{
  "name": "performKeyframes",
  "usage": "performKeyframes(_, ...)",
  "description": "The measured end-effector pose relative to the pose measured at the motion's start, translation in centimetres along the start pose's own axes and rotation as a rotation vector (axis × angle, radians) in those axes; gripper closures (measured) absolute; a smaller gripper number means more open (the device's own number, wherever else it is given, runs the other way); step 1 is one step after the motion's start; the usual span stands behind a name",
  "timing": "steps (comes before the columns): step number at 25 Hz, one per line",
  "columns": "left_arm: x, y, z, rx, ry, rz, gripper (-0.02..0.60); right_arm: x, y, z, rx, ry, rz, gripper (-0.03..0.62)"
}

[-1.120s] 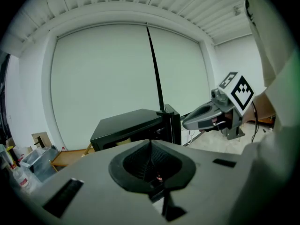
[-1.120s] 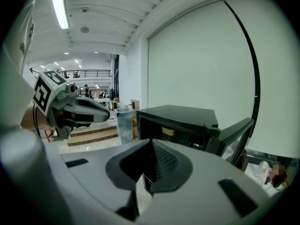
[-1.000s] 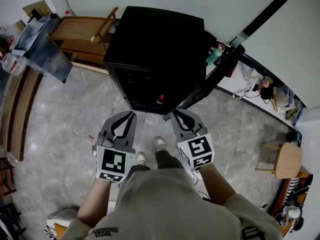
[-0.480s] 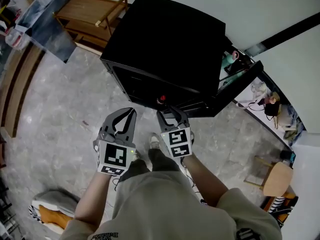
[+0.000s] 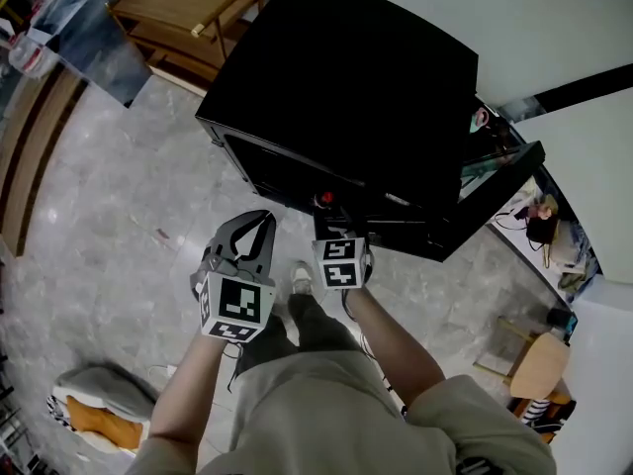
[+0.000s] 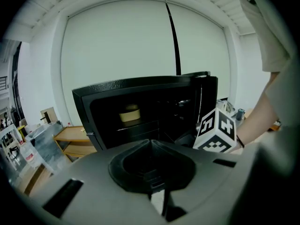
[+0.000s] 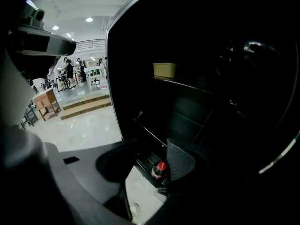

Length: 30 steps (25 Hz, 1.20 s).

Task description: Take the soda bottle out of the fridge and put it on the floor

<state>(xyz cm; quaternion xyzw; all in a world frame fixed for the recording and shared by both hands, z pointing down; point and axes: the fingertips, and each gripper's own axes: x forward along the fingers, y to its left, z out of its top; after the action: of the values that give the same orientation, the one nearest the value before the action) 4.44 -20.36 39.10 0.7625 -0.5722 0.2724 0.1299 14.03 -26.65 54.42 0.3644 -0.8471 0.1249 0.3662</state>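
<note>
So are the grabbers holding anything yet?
Nothing is held. The right gripper has just been opening its jaws, with nothing between them; the soda bottle sits beyond, untouched, in the fridge. The left gripper is shut and empty.

The right tongs (image 7: 149, 159) were brought down to the open fridge (image 5: 346, 87) and their jaws were opened wide, the bottle (image 7: 160, 169) framed between them untouched. The left tongs (image 5: 255, 224) were lowered too.

Only red cap of soda bottle (image 7: 161, 168) shows, body lost in dark fridge (image 7: 211, 55). Yellowish item (image 7: 164, 70) on shelf (image 7: 187, 86) too dim to identify. Distant people (image 7: 70, 71) too small to make out.
</note>
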Motion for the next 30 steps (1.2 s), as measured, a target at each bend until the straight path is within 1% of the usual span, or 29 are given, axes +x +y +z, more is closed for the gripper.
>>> performKeyframes(4,2.0,0.4,-1.1,-0.037,0.012,0.005,0.571,2.3,-1.2,-1.5,0.036,0.036,-0.014,0.431)
performKeyframes(9,3.6,0.6,-2.4,-0.044,0.031,-0.005,0.571,5.1,-1.6,-3.2,0.171,0.081,-0.006,0.424)
performKeyframes(11,4.2,0.7,-3.0,-0.047,0.038,-0.009,0.571,6.3,-2.2,-4.0,0.198,0.103,-0.033,0.419)
performKeyframes(16,5.5,1.2,-4.7,-0.049,0.059,-0.017,0.571,9.6,-2.8,-5.5,0.207,0.119,-0.070,0.413)
performKeyframes(19,6.2,1.4,-5.5,-0.052,0.071,-0.024,0.569,11.0,-2.9,-7.1,0.261,0.164,-0.084,0.411)
performKeyframes(22,7.0,1.7,-6.6,-0.054,0.084,-0.036,0.571,12.6,-3.5,-8.9,0.308,0.206,-0.125,0.410)
performKeyframes(25,7.7,2.0,-7.5,-0.076,0.094,-0.044,0.569,14.8,-3.9,-9.9,0.280,0.203,-0.151,0.411)
performKeyframes(27,7.9,2.1,-7.9,-0.097,0.097,-0.044,0.571,15.5,-3.9,-11.4,0.254,0.257,-0.167,0.411)
performKeyframes(28,8.0,2.2,-8.0,-0.102,0.097,-0.044,0.569,15.8,-4.0,-12.3,0.255,0.275,-0.174,0.411)
performKeyframes(30,8.2,2.3,-8.4,-0.104,0.100,-0.044,0.571,16.8,-4.4,-13.6,0.281,0.276,-0.185,0.411)
